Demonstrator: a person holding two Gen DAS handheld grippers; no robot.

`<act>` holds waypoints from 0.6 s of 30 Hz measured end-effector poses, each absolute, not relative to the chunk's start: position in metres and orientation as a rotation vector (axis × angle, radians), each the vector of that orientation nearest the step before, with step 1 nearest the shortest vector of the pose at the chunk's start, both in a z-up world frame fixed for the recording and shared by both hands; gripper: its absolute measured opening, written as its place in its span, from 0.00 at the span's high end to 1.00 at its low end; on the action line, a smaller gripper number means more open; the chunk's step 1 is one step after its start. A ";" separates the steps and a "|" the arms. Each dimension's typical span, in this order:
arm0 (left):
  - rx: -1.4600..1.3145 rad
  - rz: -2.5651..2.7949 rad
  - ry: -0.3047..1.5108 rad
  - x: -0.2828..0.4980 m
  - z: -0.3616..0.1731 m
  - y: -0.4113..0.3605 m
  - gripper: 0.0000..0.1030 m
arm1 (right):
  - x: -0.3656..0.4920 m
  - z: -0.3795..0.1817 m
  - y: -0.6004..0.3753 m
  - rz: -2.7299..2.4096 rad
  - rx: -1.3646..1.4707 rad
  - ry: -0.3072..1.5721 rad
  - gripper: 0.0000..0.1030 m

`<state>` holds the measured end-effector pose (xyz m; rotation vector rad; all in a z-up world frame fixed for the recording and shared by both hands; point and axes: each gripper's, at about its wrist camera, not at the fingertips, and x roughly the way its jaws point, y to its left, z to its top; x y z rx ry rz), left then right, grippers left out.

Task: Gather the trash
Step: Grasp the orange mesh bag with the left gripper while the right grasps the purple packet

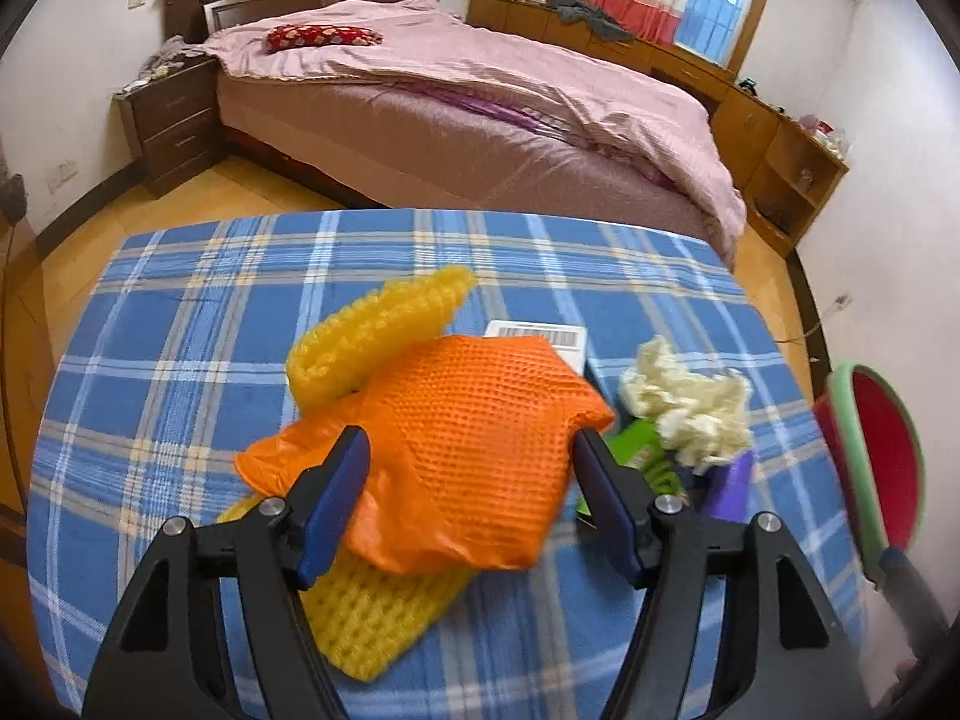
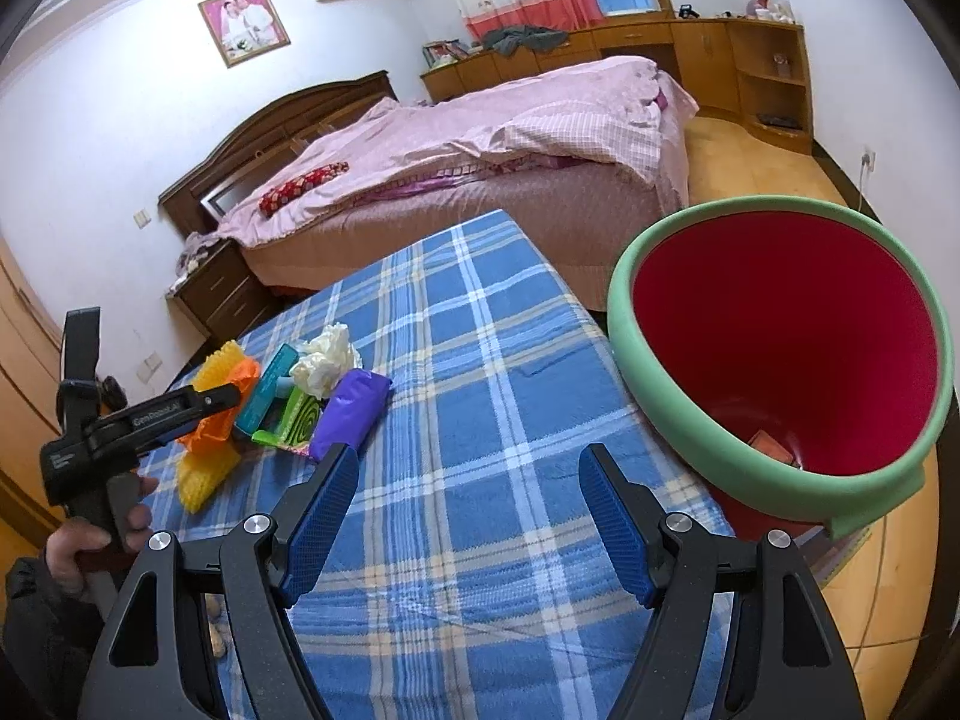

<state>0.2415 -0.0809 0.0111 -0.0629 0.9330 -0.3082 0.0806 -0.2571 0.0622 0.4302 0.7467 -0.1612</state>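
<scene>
A pile of trash lies on the blue plaid table (image 1: 180,312). My left gripper (image 1: 471,456) is open, its fingers on either side of an orange foam net (image 1: 456,444) that lies over yellow foam nets (image 1: 372,336). To the right lie crumpled tissue (image 1: 690,402), a green wrapper (image 1: 642,450), a purple packet (image 1: 735,486) and a barcoded box (image 1: 540,336). My right gripper (image 2: 468,480) is open and empty above the table (image 2: 480,360), beside a red bin with a green rim (image 2: 780,348). The pile also shows at left in the right wrist view (image 2: 312,390).
The bin holds a small item at its bottom (image 2: 774,447) and stands off the table's right edge. A bed with pink bedding (image 1: 480,96) stands behind the table. Wooden cabinets (image 1: 750,120) line the far wall. A nightstand (image 1: 168,120) stands at left.
</scene>
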 end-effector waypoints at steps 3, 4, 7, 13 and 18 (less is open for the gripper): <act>-0.108 -0.299 0.920 0.242 0.005 -0.070 0.32 | 0.088 0.060 -0.253 -0.158 0.418 0.759 0.25; -0.120 -0.296 0.923 0.242 0.003 -0.067 0.32 | 0.090 0.059 -0.252 -0.157 0.415 0.763 0.25; -0.151 -0.288 0.944 0.243 -0.003 -0.058 0.37 | 0.099 0.056 -0.245 -0.146 0.409 0.779 0.25; -0.156 -0.274 0.923 0.238 -0.003 -0.049 0.58 | 0.123 0.052 -0.228 -0.115 0.390 0.804 0.25; -0.243 -0.277 0.909 0.236 -0.005 -0.031 0.75 | 0.143 0.045 -0.212 -0.083 0.361 0.836 0.25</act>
